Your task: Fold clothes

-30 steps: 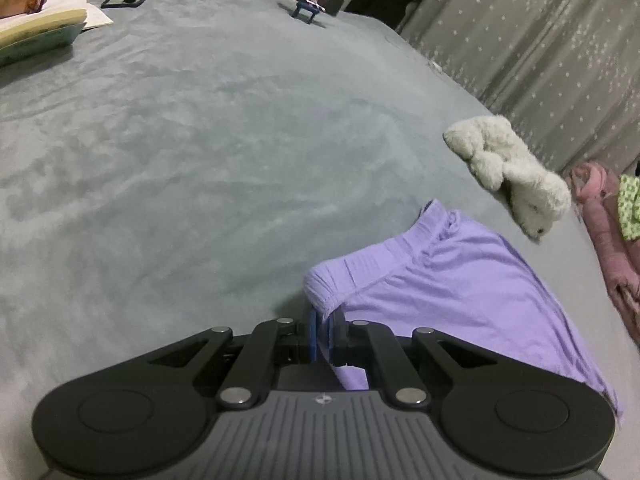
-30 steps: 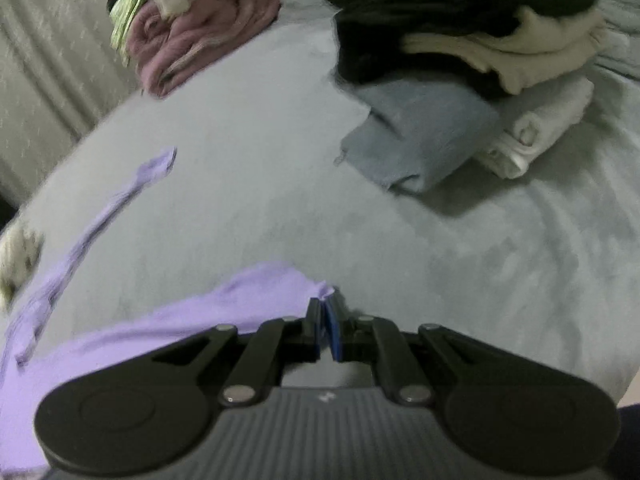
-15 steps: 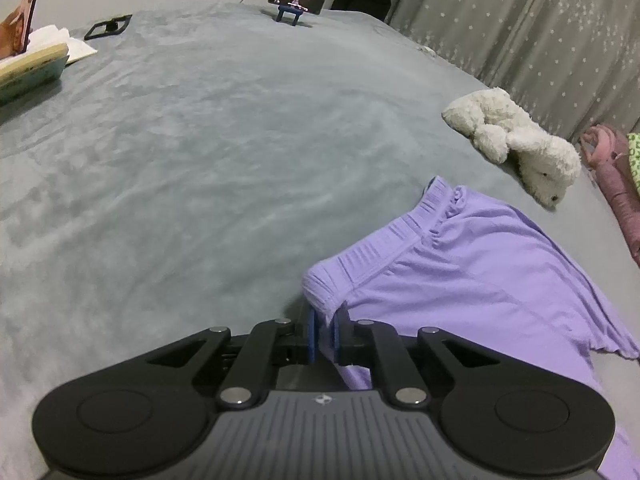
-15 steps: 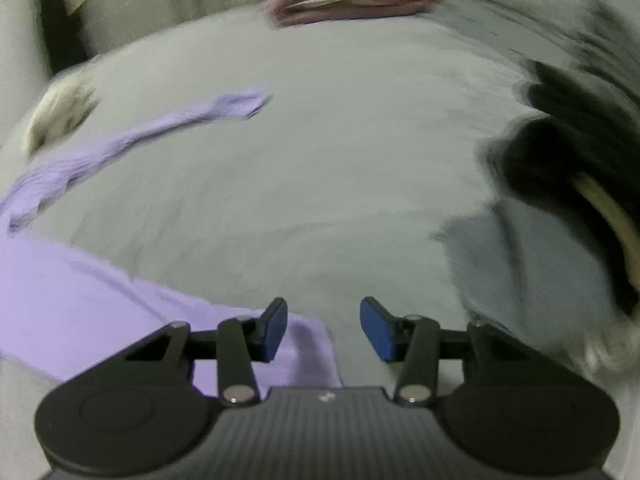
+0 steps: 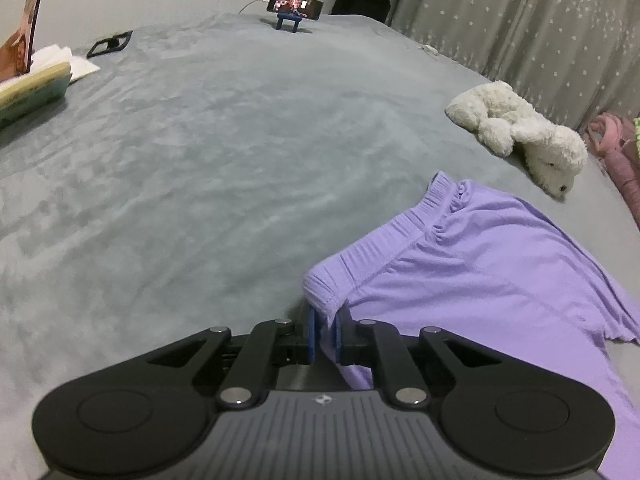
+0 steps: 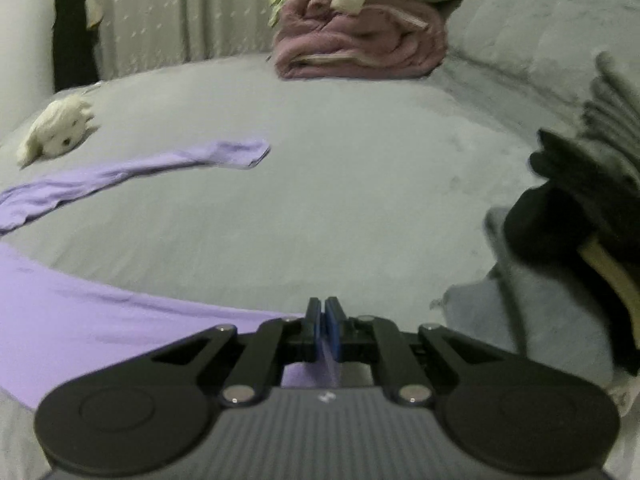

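Purple trousers (image 5: 480, 264) lie on the grey bed. In the left wrist view my left gripper (image 5: 325, 334) is shut on the near corner of their elastic waistband, low over the bed. In the right wrist view the near trouser leg (image 6: 80, 320) runs under my right gripper (image 6: 325, 320), which is shut on its hem edge. The far leg (image 6: 160, 168) lies stretched across the bed beyond.
A white plush toy (image 5: 524, 132) lies just beyond the waistband. Folded clothes are stacked at right (image 6: 580, 208). A pink bundle (image 6: 360, 44) sits at the far edge. A book (image 5: 36, 80) and a phone on a stand (image 5: 294, 4) are far off.
My right gripper swung left, opened, then shut on the hem of the near trouser leg. My left gripper kept its hold on the waistband and tilted up slightly.
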### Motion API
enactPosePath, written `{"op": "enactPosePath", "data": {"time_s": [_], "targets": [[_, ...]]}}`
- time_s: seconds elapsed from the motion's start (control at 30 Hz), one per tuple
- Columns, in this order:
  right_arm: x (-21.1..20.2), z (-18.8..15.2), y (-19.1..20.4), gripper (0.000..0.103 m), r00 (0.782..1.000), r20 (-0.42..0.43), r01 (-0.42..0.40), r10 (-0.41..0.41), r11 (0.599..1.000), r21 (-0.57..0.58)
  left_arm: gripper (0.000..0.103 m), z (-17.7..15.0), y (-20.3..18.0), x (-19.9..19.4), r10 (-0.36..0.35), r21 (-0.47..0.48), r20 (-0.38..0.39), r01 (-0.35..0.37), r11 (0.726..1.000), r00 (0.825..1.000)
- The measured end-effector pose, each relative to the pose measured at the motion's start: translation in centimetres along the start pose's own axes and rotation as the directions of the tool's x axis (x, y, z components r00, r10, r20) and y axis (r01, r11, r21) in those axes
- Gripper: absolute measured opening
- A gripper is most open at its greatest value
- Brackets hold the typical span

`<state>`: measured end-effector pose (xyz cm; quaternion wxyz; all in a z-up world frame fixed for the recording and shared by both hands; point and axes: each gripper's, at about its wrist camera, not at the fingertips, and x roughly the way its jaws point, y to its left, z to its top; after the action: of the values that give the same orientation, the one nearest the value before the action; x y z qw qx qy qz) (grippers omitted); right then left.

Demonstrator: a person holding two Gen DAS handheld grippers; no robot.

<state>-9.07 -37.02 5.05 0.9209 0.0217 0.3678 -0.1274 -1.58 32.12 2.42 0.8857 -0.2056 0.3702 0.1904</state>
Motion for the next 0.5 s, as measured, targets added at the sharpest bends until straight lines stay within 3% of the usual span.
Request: {"op": "enactPosePath", "data": {"time_s": [0.33, 0.5], "targets": [[3.5, 0.7, 1.1, 0.005, 0.995, -0.056, 0.081, -0.082, 0.996, -0.034, 0.015, 0.2, 0.2, 0.1, -0.003, -0.016, -0.013, 0.003, 1.000, 1.000], [4.5, -0.1, 1.4, 0.005, 0.993, -0.063, 0.093, -0.096, 0.994, -0.054, 0.027, 0.4, 0.6, -0.5, -0.012, -0.056, -0.008, 0.011, 0.998, 1.000]]}}
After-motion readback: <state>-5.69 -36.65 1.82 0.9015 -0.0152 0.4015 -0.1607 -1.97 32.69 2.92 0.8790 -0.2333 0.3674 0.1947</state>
